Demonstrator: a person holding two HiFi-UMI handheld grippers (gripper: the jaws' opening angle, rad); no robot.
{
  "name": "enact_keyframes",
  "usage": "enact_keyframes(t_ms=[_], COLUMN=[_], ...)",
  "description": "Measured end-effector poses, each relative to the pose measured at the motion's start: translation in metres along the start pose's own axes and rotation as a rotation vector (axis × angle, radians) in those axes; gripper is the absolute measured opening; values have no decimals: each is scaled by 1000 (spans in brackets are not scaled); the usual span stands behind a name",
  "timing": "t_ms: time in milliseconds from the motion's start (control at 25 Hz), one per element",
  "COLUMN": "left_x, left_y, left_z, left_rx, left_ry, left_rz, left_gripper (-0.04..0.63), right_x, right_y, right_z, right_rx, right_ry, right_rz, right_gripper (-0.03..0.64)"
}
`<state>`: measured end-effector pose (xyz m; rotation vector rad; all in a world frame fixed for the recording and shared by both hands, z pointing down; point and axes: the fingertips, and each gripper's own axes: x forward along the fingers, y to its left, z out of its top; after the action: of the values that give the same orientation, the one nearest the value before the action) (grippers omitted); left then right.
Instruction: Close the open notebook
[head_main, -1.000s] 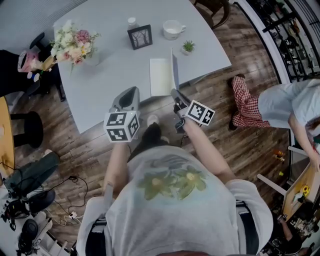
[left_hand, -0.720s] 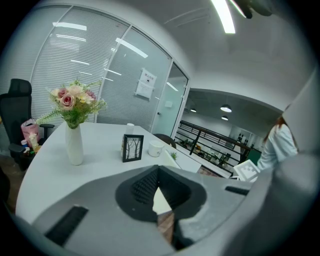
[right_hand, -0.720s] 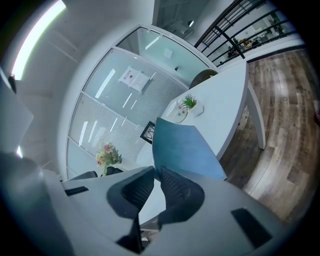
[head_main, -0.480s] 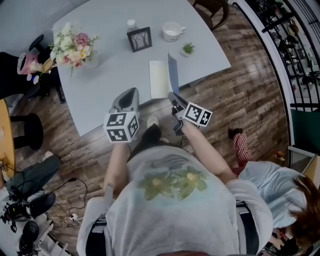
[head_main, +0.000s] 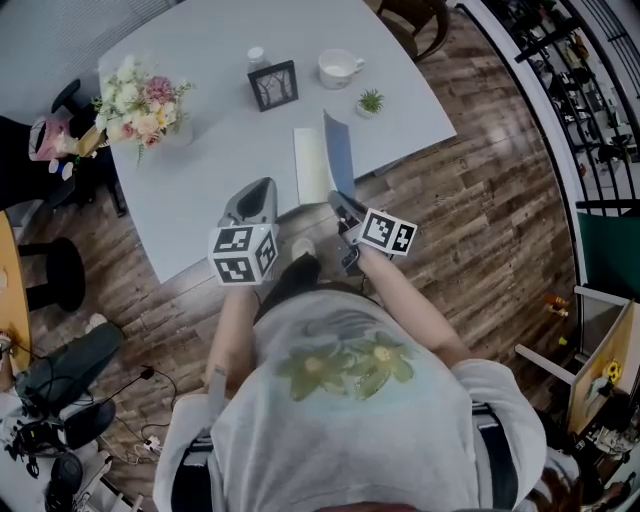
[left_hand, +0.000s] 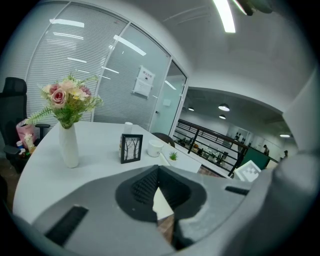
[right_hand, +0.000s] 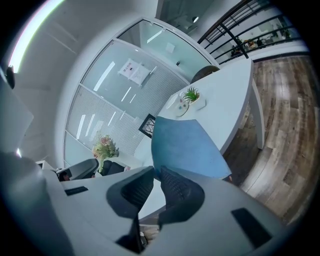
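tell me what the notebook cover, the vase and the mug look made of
Notebook cover: probably card or leatherette, matte blue; raised yet unbent, no glare.
Vase: likely glazed ceramic, white, with a soft sheen.
Mug: likely ceramic too, smooth white; too small to be sure.

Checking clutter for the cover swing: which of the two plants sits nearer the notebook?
The small green potted plant, just beyond the notebook at its far right; the flower vase stands far off left.

the near left stretch of the table (head_main: 205, 185) lies bare, an easy way in. the blue notebook cover (head_main: 338, 150) stands raised by the near edge. beyond it the frame (head_main: 274, 85), cup (head_main: 335, 68) and little plant (head_main: 370, 101) crowd the far side, the flowers (head_main: 140, 100) the left corner.
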<state>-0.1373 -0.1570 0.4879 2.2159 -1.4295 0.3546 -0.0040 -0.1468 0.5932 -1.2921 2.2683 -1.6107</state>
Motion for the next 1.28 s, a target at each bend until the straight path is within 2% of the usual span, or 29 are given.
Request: enact_keyframes(t_ms=[440,1280], left_x=[12,14], left_y=[-1,10], left_z=[1,-4], left_rx=[14,16], left_ry=[15,37], left_rz=[-35,-44], left_gripper=[2,2], right_x=[8,27], right_y=[0,-5], right_z=[-8,-26], right_rx=[-19,-73], right_ry=[31,105], right_rz=[-13,-45], right_gripper=[54,57])
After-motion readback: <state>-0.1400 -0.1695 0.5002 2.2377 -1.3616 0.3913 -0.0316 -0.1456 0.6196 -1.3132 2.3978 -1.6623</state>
